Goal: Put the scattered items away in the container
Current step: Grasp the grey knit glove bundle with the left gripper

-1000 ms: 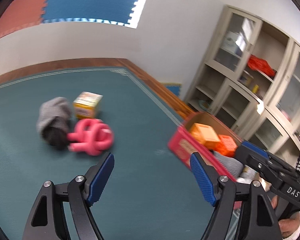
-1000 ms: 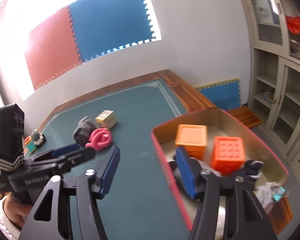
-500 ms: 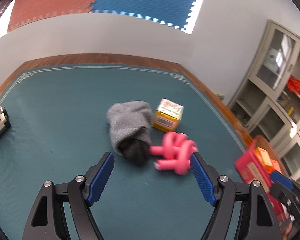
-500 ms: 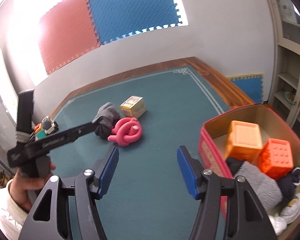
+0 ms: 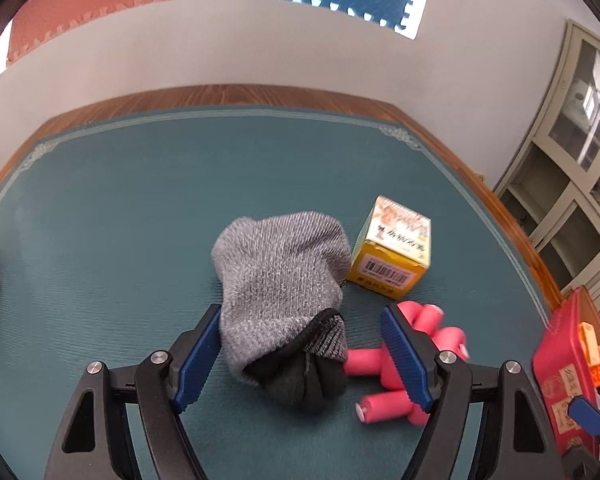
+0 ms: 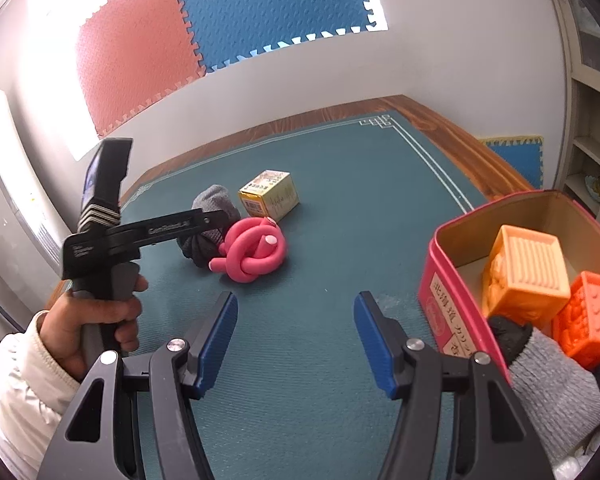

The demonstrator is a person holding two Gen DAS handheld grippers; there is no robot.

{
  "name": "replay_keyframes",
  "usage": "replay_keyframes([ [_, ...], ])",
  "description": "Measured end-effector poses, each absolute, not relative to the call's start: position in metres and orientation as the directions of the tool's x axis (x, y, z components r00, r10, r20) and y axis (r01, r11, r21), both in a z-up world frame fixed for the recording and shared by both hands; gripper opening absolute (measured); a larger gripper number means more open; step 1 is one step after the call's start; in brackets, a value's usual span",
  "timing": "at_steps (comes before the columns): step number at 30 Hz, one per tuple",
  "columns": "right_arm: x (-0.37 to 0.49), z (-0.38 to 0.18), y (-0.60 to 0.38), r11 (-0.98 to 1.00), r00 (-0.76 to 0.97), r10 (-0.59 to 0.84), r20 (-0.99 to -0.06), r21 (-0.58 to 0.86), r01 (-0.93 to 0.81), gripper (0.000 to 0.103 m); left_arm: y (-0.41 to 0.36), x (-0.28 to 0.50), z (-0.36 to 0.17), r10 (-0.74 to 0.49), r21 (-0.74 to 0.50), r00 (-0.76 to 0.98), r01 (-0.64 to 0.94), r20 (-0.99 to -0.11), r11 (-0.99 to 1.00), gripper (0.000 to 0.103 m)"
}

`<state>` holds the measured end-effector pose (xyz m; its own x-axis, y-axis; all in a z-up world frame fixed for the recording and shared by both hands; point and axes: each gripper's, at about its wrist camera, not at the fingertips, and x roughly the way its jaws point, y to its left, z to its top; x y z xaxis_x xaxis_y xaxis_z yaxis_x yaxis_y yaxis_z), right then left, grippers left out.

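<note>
Left gripper (image 5: 300, 354), jaws apart, straddles the grey sock (image 5: 280, 276) on the counter (image 5: 120, 208), while the right gripper (image 6: 296, 340) hangs apart beside the red box (image 6: 452, 304).

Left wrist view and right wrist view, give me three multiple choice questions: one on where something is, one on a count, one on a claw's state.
1. Where does the yellow box sit relative to the grey sock in the left wrist view?
A. right of it
B. on top of it
C. inside the red tin

2. How many orange blocks lie in the red tin?
A. none
B. two
C. four

3. What is the state of the left claw?
A. shut on the pink foam knot
B. shut on the box
C. open around the sock

Answers:
1 A, the box stands by the sock's right edge on the green mat.
2 B, a pale block and a darker one show.
3 C, its jaws flank the sock's dark cuff with gaps; the pink foam knot lies beside.
</note>
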<state>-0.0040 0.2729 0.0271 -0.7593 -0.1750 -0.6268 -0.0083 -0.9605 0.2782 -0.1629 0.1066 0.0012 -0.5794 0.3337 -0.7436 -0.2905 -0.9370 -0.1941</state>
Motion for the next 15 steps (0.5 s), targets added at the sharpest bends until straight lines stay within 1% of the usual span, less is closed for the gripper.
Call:
replay_keyframes([
  [2, -0.007, 0.023, 0.273, -0.959, -0.753, -0.181, -0.633, 0.285, -0.009, 0.065, 0.107, -0.167, -0.008, 0.326, -0.195, -0.569, -0.280, -0.755, -0.940, 0.080],
  [5, -0.010, 0.020, 0.271, -0.958, -0.745, -0.185, -0.640, 0.285, -0.007, 0.065, 0.104, -0.168, -0.013, 0.330, -0.202, -0.576, -0.276, -0.748, -0.940, 0.079],
  [7, -0.011, 0.018, 0.269, -0.960, -0.742, -0.183, -0.645, 0.279, -0.006, 0.065, 0.103, -0.166, -0.012, 0.331, -0.202, -0.583, -0.275, -0.743, -0.940, 0.071],
  [8, -0.012, 0.017, 0.268, -0.961, -0.740, -0.182, -0.647, 0.276, -0.005, 0.065, 0.101, -0.166, -0.012, 0.336, -0.210, -0.583, -0.275, -0.740, -0.938, 0.059],
  [9, -0.013, 0.017, 0.267, -0.961, -0.737, -0.183, -0.650, 0.276, -0.004, 0.065, 0.099, -0.166, -0.012, 0.342, -0.218, -0.584, -0.273, -0.736, -0.937, 0.055],
  [12, -0.016, 0.018, 0.265, -0.961, -0.728, -0.190, -0.659, 0.278, -0.002, 0.065, 0.093, -0.164, -0.010, 0.366, -0.248, -0.588, -0.275, -0.721, -0.929, 0.049],
  [15, -0.019, 0.019, 0.262, -0.960, -0.718, -0.196, -0.668, 0.280, 0.001, 0.065, 0.088, -0.158, -0.004, 0.380, -0.256, -0.601, -0.284, -0.704, -0.924, 0.049],
])
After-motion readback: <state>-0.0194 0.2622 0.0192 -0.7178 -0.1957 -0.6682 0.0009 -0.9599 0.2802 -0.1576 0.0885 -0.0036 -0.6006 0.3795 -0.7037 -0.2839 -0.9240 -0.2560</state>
